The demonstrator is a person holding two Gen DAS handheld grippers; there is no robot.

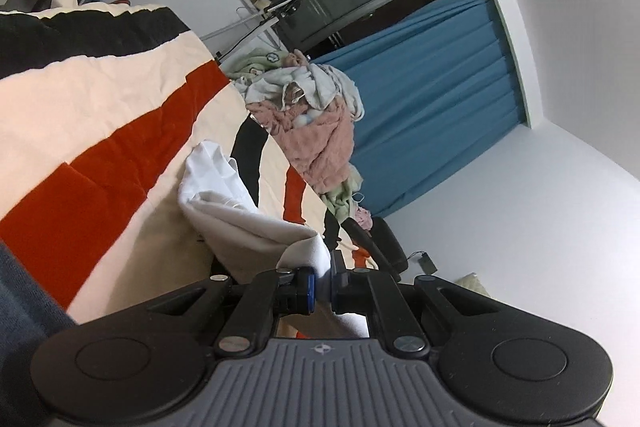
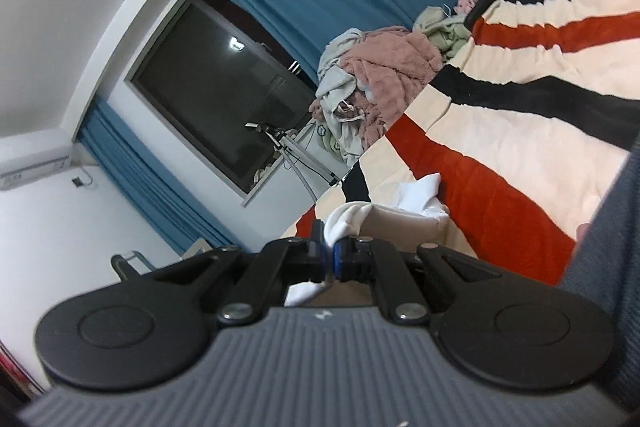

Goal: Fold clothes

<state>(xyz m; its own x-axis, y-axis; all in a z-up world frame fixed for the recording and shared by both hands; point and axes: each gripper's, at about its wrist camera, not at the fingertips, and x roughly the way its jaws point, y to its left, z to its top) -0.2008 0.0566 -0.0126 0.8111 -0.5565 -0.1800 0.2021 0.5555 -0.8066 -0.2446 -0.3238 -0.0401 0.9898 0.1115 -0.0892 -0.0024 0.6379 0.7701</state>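
We see the white cloth raised off the striped bed, an edge pinched in each hand-held gripper: left and right both clamp its fabric, pointing roughly level and rolled sideways. A clothes pile lies well beyond. The cloth's lower part is hidden behind the grippers.

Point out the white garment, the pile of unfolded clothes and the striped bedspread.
white garment (image 1: pixel 224 195): left wrist view, on its bunched middle.
pile of unfolded clothes (image 2: pixel 392 67): right wrist view, on the pink fleece piece.
striped bedspread (image 1: pixel 100 99): left wrist view, on a bare cream band.
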